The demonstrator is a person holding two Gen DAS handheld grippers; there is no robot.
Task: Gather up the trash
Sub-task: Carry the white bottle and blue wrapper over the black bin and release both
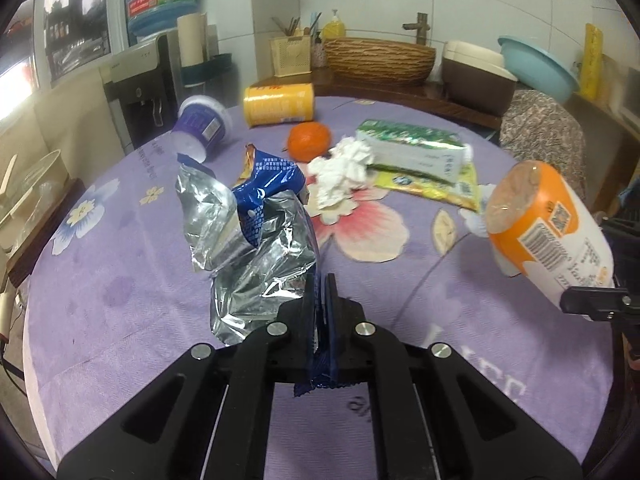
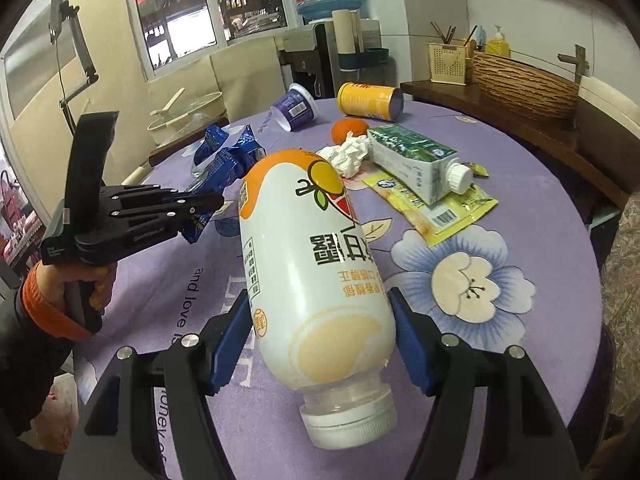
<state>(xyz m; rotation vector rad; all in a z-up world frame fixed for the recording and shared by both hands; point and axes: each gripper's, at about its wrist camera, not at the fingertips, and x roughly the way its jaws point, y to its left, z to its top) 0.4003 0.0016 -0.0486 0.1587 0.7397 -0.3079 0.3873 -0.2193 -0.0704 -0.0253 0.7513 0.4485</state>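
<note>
Left gripper point(image 1: 320, 292) fingers pinching crinkled foil wrapper point(image 1: 256, 240), right gripper point(image 2: 318, 332) fingers clamping smooth bottle point(image 2: 312, 264)

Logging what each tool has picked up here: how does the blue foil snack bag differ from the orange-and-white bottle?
The snack bag is crumpled, torn-open foil; the bottle is rigid, intact and capped.
The left tool pinches the bag by an edge, jaws nearly together; the right tool spans the bottle's body, jaws wide.
Both are gripped above the purple tablecloth.
</note>
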